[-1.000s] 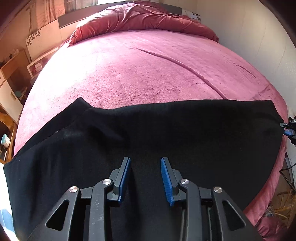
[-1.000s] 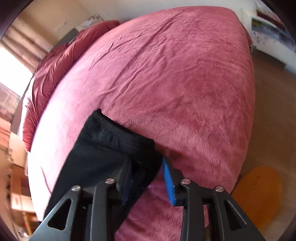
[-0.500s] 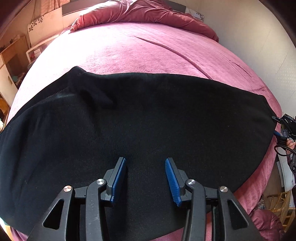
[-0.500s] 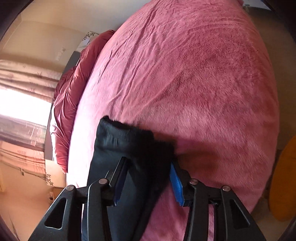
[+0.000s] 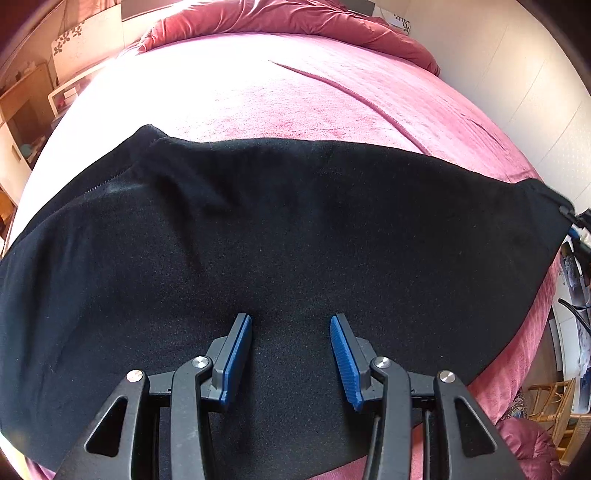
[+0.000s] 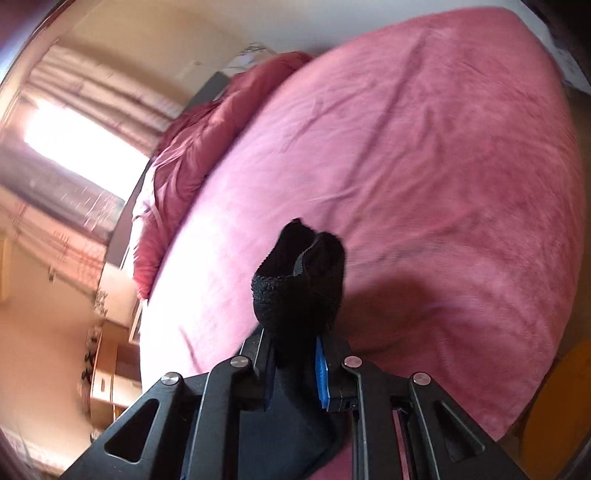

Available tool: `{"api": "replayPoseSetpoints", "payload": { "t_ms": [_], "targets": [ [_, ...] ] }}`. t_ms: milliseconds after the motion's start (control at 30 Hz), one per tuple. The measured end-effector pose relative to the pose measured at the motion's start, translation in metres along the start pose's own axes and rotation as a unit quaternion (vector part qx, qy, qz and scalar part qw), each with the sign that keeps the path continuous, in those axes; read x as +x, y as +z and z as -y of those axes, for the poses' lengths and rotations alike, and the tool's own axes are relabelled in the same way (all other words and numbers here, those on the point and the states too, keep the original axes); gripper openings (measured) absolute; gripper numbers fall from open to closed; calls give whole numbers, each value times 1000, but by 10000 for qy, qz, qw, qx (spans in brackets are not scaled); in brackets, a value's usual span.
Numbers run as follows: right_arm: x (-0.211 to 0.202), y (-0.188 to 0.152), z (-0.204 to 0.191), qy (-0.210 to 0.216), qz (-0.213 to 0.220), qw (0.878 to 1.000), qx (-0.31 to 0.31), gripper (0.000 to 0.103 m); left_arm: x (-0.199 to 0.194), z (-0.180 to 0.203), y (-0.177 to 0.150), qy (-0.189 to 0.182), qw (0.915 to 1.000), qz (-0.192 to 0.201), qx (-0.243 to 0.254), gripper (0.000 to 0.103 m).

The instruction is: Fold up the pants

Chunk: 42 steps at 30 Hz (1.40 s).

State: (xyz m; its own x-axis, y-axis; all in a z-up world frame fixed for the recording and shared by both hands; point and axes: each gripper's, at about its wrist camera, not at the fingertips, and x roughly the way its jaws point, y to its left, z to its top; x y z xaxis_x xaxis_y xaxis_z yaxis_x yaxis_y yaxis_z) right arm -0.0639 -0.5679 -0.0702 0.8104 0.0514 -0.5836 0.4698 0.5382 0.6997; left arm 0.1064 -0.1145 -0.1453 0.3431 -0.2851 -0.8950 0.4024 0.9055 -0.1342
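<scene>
The black pants (image 5: 295,229) lie spread sideways across the pink bed (image 5: 295,92). In the left wrist view my left gripper (image 5: 291,321) hovers open over their near middle, with only flat cloth below its blue pads. At the far right edge of that view the right gripper (image 5: 580,229) holds the pants' end. In the right wrist view my right gripper (image 6: 291,339) is closing its jaws, and the pads pinch a bunched end of the pants (image 6: 299,280), which stands up above the bed (image 6: 406,166).
A crumpled red duvet (image 5: 288,22) lies at the head of the bed. Wooden furniture (image 5: 22,107) stands to the left, a wicker chair (image 5: 550,406) at the lower right, a wall on the right. A curtained window (image 6: 74,129) glares.
The right gripper closed on the pants' end and lifted it off the bed, tilting upward. The left gripper's jaws widened a little and stayed over the pants.
</scene>
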Motion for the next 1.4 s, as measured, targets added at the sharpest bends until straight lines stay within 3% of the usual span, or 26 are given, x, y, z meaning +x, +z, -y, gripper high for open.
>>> {"api": "replayPoseSetpoints", "payload": {
  "t_ms": [233, 433, 867, 1067, 1267, 1400],
  "targets": [
    [6, -31, -83, 430, -266, 9944, -930, 16, -26, -2, -6, 110, 9994, 320, -120, 45],
    [17, -71, -125, 601, -631, 9850, -1489, 17, -47, -3, -12, 102, 9983, 568, -110, 45],
    [59, -143, -187, 833, -1450, 9619, -2162, 17, -59, -24, -26, -42, 9968, 661, -448, 45],
    [78, -180, -203, 694, -1851, 9465, -2551, 17, -59, -37, -29, -153, 9959, 646, -619, 45],
    [101, -232, -213, 488, -2265, 9225, -3087, 17, -56, -66, -38, -638, 9896, 450, -1211, 45],
    [120, -262, -214, 257, -2411, 9074, -3433, 17, -49, -87, -40, -1440, 9724, 262, -1820, 43]
  ]
}}
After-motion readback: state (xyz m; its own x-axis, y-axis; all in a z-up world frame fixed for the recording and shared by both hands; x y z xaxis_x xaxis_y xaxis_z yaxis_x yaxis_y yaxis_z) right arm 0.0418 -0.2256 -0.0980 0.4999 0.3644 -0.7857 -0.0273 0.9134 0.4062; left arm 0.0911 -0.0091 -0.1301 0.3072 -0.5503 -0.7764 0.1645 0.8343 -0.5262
